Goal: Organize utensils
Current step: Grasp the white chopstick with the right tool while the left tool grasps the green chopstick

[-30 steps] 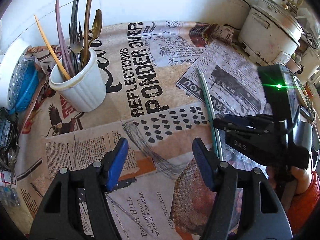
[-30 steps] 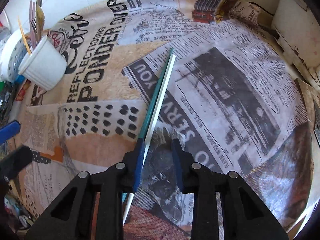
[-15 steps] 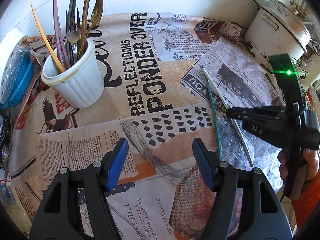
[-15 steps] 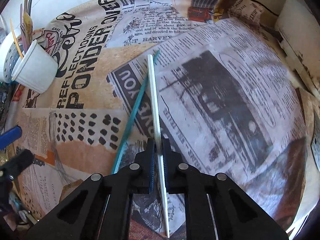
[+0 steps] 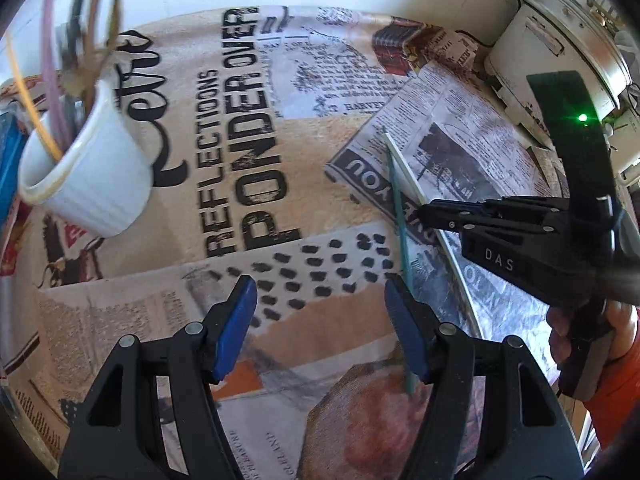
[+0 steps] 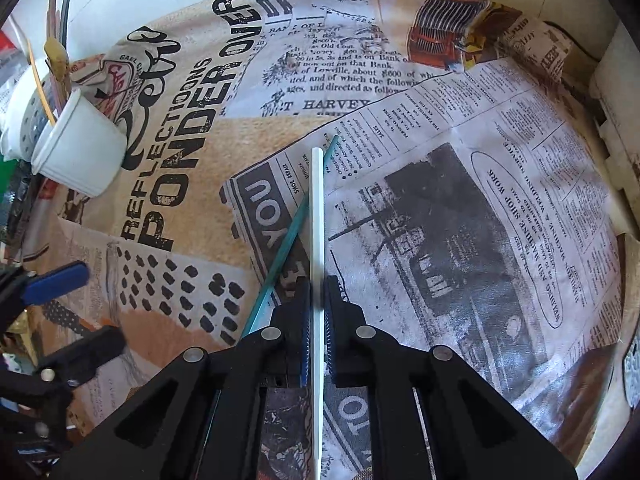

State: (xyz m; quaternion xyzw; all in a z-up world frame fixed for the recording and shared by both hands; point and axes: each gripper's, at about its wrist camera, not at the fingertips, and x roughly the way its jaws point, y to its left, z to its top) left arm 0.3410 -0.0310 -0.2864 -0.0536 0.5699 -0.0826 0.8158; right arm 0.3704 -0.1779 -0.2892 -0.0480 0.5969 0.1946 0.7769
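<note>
Two chopsticks sit on the newspaper-print cloth right of centre. The white chopstick is clamped in my right gripper, which is shut on it near mid-length; its far tip crosses the teal chopstick. The teal chopstick lies flat and runs down beside the right finger of my left gripper. That gripper is open with nothing between its blue pads. In the same view the right gripper comes in from the right over the white chopstick. A white ribbed cup holding several utensils stands at far left.
A white cooker pot stands at the back right by the wall. A blue perforated basket sits behind the cup. A hand with an orange sleeve holds the right gripper. The cloth covers the whole table.
My right gripper closed on the white chopstick and swung it apart from the teal one. My left gripper shifted right, up to the teal chopstick, still open.
</note>
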